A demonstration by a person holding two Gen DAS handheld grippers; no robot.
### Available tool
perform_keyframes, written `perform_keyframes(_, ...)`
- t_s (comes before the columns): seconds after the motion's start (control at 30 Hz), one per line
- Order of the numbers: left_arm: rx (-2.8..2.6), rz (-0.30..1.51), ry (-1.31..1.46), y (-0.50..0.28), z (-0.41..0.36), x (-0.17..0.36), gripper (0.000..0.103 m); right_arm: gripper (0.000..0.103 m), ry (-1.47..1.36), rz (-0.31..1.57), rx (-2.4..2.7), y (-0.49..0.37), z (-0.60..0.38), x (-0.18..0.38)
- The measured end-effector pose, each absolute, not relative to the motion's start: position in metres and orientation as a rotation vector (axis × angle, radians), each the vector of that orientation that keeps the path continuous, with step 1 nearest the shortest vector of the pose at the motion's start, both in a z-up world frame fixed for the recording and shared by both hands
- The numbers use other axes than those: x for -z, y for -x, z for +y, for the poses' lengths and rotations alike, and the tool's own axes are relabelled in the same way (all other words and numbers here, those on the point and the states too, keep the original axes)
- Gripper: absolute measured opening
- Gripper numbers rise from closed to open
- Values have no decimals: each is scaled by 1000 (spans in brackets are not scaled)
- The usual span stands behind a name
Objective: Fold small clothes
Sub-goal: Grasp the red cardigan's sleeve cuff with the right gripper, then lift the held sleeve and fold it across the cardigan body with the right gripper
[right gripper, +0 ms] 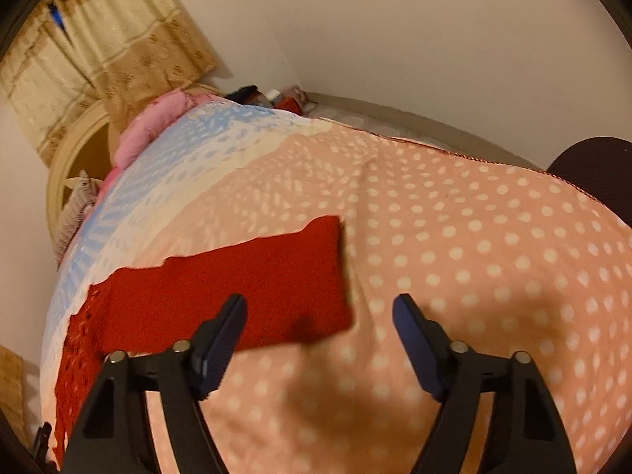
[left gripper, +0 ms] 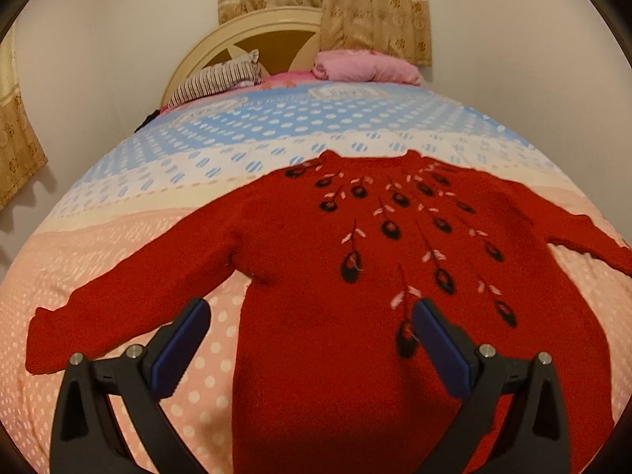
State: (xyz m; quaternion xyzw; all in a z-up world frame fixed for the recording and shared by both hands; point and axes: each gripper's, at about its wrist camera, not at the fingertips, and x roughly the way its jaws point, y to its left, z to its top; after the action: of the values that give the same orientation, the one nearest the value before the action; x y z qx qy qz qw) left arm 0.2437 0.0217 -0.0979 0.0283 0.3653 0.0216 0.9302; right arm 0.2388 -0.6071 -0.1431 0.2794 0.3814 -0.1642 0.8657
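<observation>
Sweater [left gripper: 335, 276]: one, red, spread face-up on the bed [left gripper: 118, 245] with both sleeves out, I judge so the folds start clean. Sleeves: two. My left gripper [left gripper: 312, 316] hangs unclenched over the hem; right gripper [right gripper: 320, 308], jaws apart and empty, over one cuff [right gripper: 300, 276].

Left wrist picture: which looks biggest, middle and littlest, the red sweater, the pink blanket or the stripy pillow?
1. Red sweater, biggest by far, though it lies nearest the camera.
2 and 3. Pink blanket and stripy pillow look alike in size, both far back by the headboard, so I won't rank them.
</observation>
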Motion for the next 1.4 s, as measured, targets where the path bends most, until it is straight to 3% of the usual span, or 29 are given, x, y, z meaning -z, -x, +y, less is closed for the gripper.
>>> perform_keyframes(0.2, -72, 783, -64, -261, 28, 110, 103, 52, -589, 852, 332, -271, -617, 160)
perform_keyframes(0.27, -78, 790, -59, -262, 30, 112, 103, 26, -572, 880, 328, -279, -615, 165)
perform_keyframes(0.33, -78, 789, -52, -260, 33, 114, 103, 12, -532, 871, 338, -280, -610, 161)
perform_keyframes(0.7, -62, 736, -23, -246, 46, 98, 103, 10, -412, 774, 280, -289, -573, 83)
perform_keyframes(1.4, -116, 694, 49, -223, 96, 100, 103, 9, -183, 600, 7, -359, -389, -67)
